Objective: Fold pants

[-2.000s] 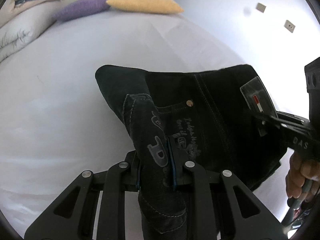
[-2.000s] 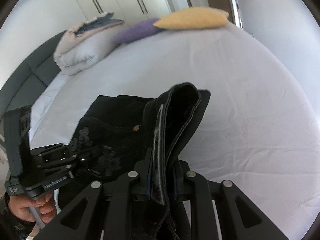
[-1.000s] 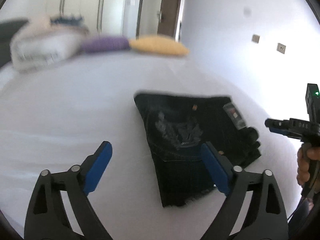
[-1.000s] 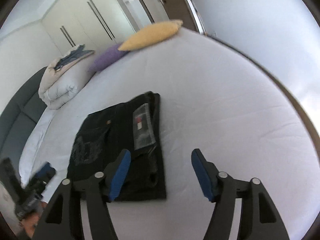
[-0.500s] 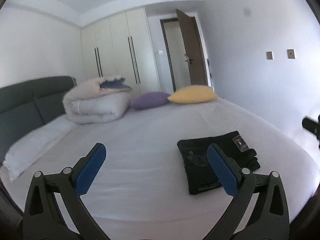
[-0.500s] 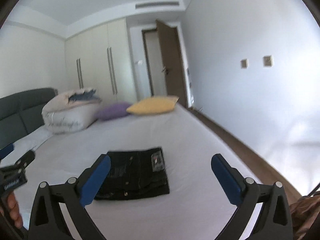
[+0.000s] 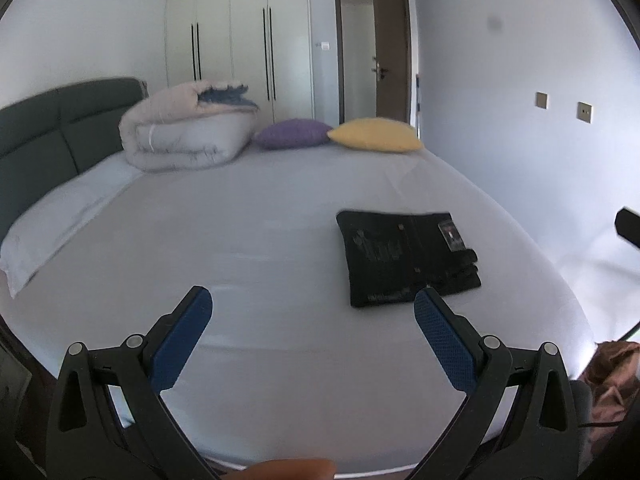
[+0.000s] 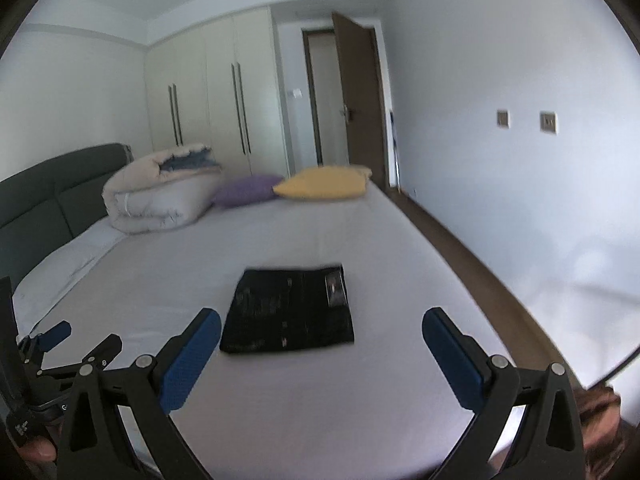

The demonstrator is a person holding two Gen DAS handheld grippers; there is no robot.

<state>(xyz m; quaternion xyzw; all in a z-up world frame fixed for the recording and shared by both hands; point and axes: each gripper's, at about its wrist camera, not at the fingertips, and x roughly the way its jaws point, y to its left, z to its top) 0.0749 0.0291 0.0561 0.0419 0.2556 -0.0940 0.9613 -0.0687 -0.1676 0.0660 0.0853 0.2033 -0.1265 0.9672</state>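
Note:
The black pants lie folded into a flat rectangle on the white bed, with a tag on top at their right side. They also show in the right wrist view. My left gripper is open and empty, held back near the bed's front edge, left of the pants. My right gripper is open and empty, also held back from the pants. The left gripper shows at the lower left of the right wrist view.
A rolled duvet, a purple pillow and a yellow pillow sit at the bed's far end. A dark headboard is on the left. Wardrobes and an open door stand behind. Floor runs along the bed's right side.
Both grippers let go of the pants, opened wide and pulled back and up from the bed. The pants now lie folded flat on the sheet.

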